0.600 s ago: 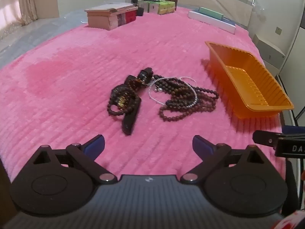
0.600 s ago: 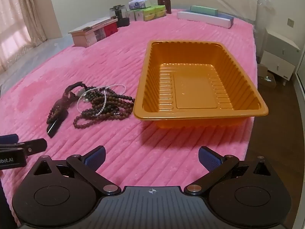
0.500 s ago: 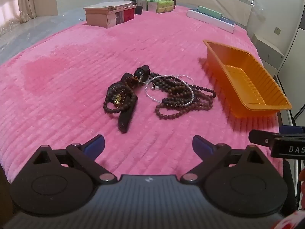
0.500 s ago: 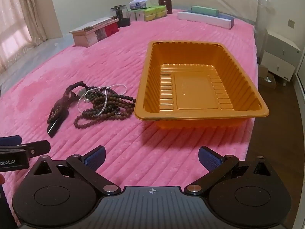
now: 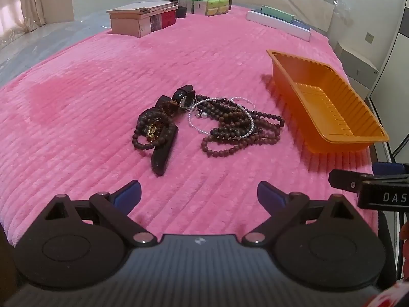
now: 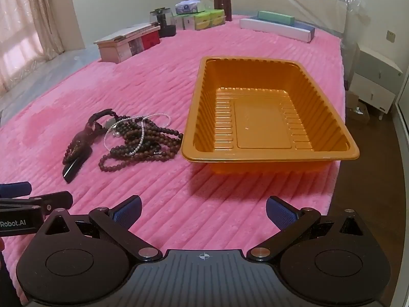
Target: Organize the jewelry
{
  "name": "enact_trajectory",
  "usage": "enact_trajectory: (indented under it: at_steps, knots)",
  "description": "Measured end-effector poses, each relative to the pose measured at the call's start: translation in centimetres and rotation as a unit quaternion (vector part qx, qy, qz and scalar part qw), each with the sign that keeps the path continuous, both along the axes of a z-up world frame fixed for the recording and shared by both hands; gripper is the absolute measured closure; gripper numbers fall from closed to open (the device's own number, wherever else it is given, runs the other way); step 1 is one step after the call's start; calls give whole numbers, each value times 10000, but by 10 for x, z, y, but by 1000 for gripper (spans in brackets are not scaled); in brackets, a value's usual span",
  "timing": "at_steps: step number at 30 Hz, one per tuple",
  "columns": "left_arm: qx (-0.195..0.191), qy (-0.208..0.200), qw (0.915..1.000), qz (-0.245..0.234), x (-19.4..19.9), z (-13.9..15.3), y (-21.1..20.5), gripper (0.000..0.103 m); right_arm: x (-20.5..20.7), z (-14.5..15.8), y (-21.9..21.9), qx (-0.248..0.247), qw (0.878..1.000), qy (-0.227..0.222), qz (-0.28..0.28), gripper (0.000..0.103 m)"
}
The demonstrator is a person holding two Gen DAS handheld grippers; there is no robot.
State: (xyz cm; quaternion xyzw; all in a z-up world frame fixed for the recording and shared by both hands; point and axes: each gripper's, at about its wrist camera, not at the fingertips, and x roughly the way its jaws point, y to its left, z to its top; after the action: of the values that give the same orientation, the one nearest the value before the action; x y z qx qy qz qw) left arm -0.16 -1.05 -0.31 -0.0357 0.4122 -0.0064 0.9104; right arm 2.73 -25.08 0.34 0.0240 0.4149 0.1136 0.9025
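Left gripper (image 5: 199,192) held above the pink ribbed plush bed cover (image 5: 102,81), its blue-padded fingers (image 5: 129,192) spread wide with nothing between them. Straight ahead of those fingers, a tangled heap of jewelry — long strands of dark brown wooden beads (image 5: 237,125) with a thin white pearl necklace (image 5: 251,122) looped over them. Just left of that heap, a dark beaded bracelet with a gold charm (image 5: 150,131) lying across a dark watch with a black strap (image 5: 163,153). Beyond the right finger and off to the right, an empty orange ribbed plastic tray (image 5: 294,97), close beside the beads but apart from them.

Right gripper (image 6: 203,211) likewise wide open and empty, fingers (image 6: 280,212) bare over the cover. Tray directly ahead of them; jewelry heap ahead and to the left of the left finger. Far end of the bed — wooden box (image 6: 122,43), tissue packs (image 6: 202,19), long flat white box (image 6: 276,29).
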Motion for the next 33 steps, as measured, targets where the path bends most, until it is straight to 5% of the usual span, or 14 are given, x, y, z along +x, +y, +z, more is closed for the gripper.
enact_trajectory:
  at_steps: [33]
  knots:
    - [-18, 28, 10000, -54, 1, -3, -6, 6, 1, -2, 0, -48, 10000, 28, 34, 0]
